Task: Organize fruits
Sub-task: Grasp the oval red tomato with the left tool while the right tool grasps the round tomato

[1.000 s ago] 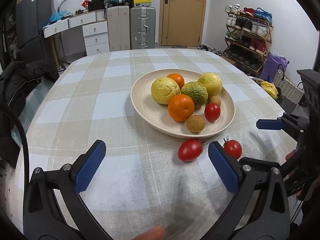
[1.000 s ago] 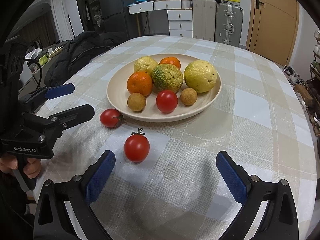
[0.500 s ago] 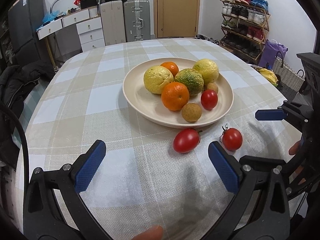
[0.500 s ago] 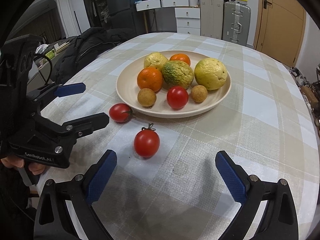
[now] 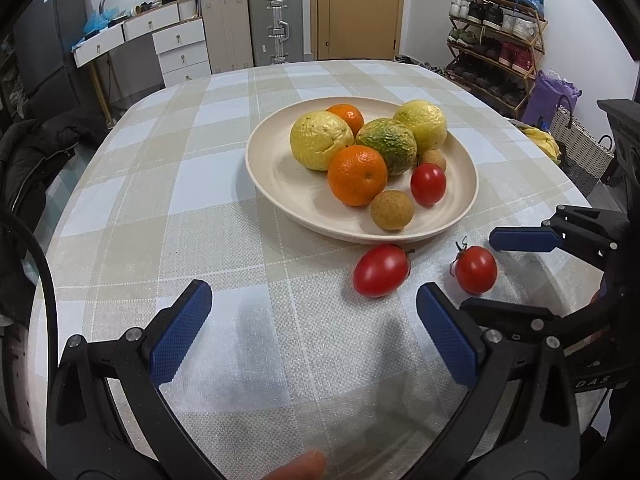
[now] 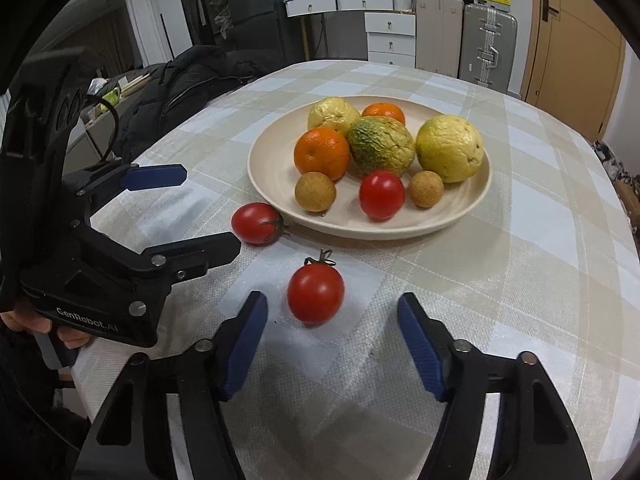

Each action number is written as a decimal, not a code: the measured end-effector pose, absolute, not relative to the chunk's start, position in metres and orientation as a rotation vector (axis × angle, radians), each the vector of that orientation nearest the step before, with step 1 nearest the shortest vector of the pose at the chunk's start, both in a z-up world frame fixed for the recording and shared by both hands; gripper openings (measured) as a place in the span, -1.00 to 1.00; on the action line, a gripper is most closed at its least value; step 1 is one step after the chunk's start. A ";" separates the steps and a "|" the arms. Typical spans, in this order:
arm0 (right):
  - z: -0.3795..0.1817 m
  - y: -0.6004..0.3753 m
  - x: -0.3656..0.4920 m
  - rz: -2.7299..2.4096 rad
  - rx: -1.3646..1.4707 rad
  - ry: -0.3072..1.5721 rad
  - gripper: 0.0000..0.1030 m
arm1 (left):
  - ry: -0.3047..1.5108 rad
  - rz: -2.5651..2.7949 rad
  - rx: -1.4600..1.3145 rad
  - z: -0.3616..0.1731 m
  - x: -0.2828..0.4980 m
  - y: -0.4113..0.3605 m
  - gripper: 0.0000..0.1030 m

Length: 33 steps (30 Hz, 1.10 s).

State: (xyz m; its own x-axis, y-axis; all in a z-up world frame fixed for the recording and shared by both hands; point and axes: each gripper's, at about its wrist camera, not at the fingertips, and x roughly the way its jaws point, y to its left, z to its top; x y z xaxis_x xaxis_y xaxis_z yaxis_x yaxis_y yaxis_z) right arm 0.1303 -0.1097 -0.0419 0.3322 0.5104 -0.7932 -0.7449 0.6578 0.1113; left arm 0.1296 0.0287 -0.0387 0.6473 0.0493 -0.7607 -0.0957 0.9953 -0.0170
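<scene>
Lining up on the stemmed tomato (image 6: 315, 293) w/ my right claw (image 6: 332, 336): jaws part-open, holding nothing, pads either side and just short of it. It sits on the counter (image 6: 520, 264) in front of the plate (image 6: 280, 192), apart from the rim. The 2nd tomato (image 6: 256, 223), the oval one, lies left of it, right at the plate's near edge; can't tell if it touches. My left claw (image 5: 316, 332) is spread wide and empty, w/ that oval tomato just beyond its right pad.

Plate already carries two oranges, two yellow fruits, a green one, two small brown ones and a tomato, so I judge these two loose ones are what's left.

Risks as I see them:
- Round, smooth skin; if I close off-centre it'll prob squirt out and roll across the cloth.
- Squeezing too hard could split it.
- Both claws are near each other in front of the plate; going for both tomatoes at once could clash them.
- Dropping it in carelessly may knock the small fruits at the plate's near side.
</scene>
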 end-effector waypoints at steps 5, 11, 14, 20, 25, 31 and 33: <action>-0.041 -0.103 0.130 0.835 -0.319 0.900 -0.16 | 0.871 0.082 -0.082 -0.040 0.132 0.034 0.98; -0.040 -0.101 0.126 0.854 -0.327 0.884 -0.44 | 0.875 0.068 -0.067 -0.041 0.133 0.031 0.98; -0.038 -0.101 0.122 0.867 -0.336 0.867 -0.44 | 0.878 0.051 -0.053 -0.042 0.133 0.027 0.98; -0.030 -0.108 0.121 0.860 -0.319 0.852 -0.44 | 0.888 -0.001 -0.040 -0.043 0.137 0.019 0.84; -0.026 -0.119 0.128 0.838 -0.290 0.848 -0.44 | 0.921 -0.036 -0.037 -0.048 0.143 0.013 0.51; -0.024 -0.126 0.135 0.823 -0.267 0.849 -0.44 | 0.919 -0.075 -0.047 -0.048 0.146 0.009 0.28; -0.023 -0.128 0.136 0.828 -0.263 0.846 -0.44 | 0.916 -0.081 -0.049 -0.047 0.147 0.009 0.14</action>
State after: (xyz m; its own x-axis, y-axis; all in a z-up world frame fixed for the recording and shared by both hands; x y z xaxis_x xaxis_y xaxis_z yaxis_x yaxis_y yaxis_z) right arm 0.1359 -0.1275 -0.0233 0.3812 0.5408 -0.7498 -0.7374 0.6670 0.1062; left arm 0.1466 0.0086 -0.0475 0.6063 -0.0915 -0.7900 0.0494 0.9958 -0.0774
